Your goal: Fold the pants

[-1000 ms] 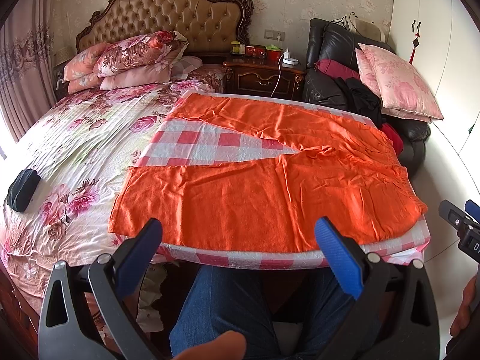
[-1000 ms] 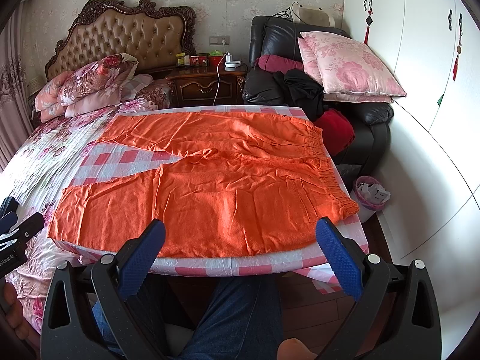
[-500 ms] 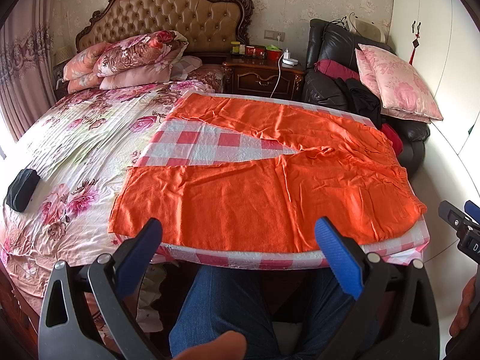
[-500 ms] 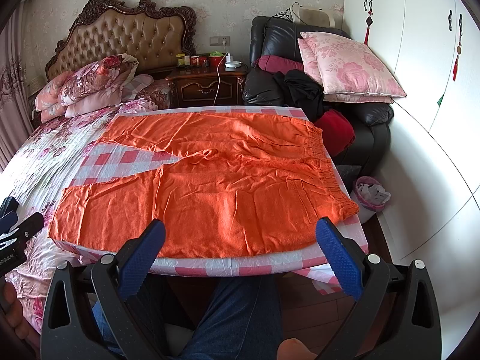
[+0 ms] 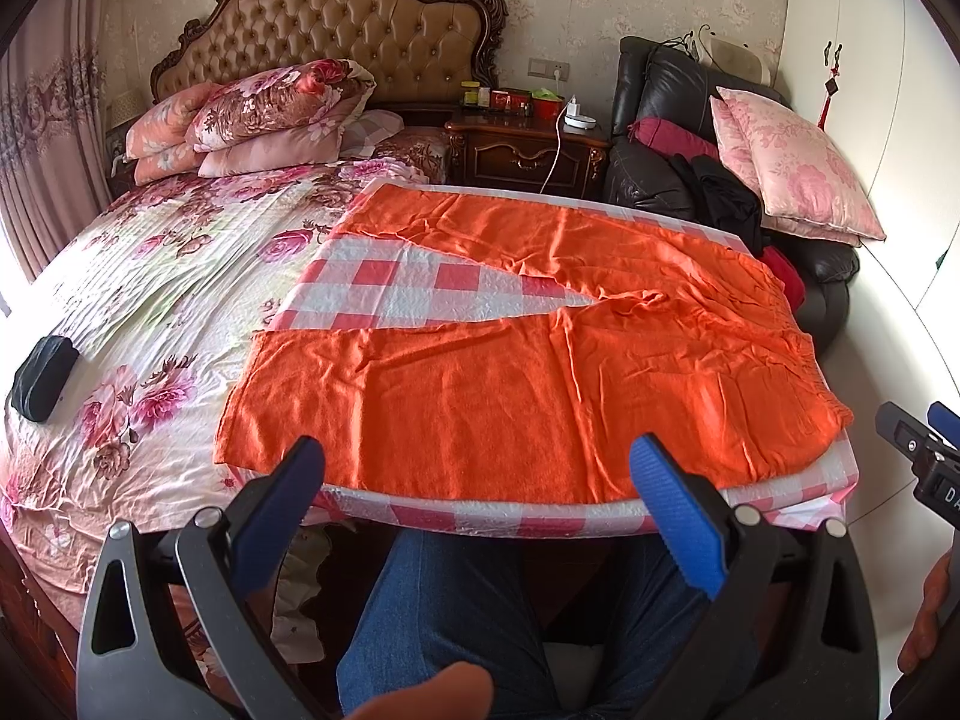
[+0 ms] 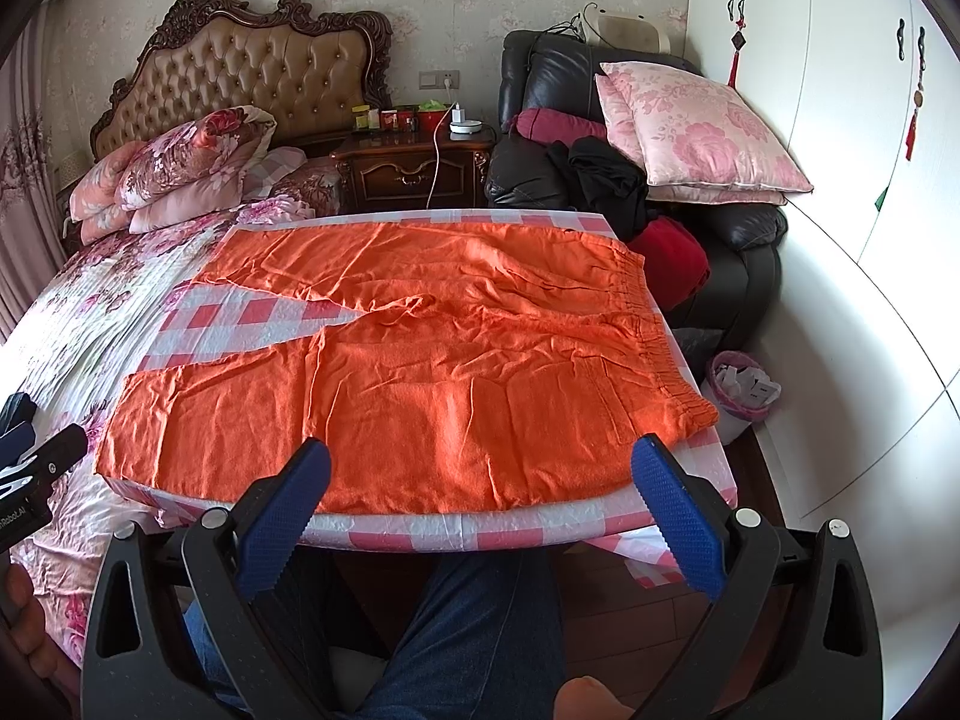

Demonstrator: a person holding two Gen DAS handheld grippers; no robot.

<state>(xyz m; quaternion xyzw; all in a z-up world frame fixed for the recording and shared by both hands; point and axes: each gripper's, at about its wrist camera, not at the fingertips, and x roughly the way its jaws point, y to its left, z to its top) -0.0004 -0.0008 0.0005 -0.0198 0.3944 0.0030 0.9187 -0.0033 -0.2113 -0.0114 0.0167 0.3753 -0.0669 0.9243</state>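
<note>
Near the lens, left: left gripper (image 5: 474, 498) held short of the board edge, jaws spread wide, nothing between the blue ribbed pads (image 5: 282, 504).
Near the lens, right: right gripper (image 6: 477, 498) likewise gaping and empty, poised above the knees (image 6: 480, 624) in blue denim.
Change: none over the last second; same hover, same spread, pants untouched. Folding judged not yet begun, first grasp still to come.
Board: board (image 5: 480, 519) wrapped in pink-and-white check cloth, lying across the bed.
Pants: pants (image 5: 540, 372) spread flat on the board, legs splayed in a V toward the left, check cloth showing in the gap.
Fabric: orange, thin, matte, finely creased all over; likely limp and prone to sag when lifted.
Waistband: waistband (image 6: 654, 330) gathered and elastic, at the right edge, near corner just overhanging.
Hems: hem (image 5: 240, 402) of the near leg reaching past the board onto the bed (image 5: 150, 276).
Bed: floral sheet, glossy, rumpled.
Far end: headboard (image 5: 336, 24), tufted, in carved dark wood; stacked pillows (image 5: 258, 114) below it.
</note>
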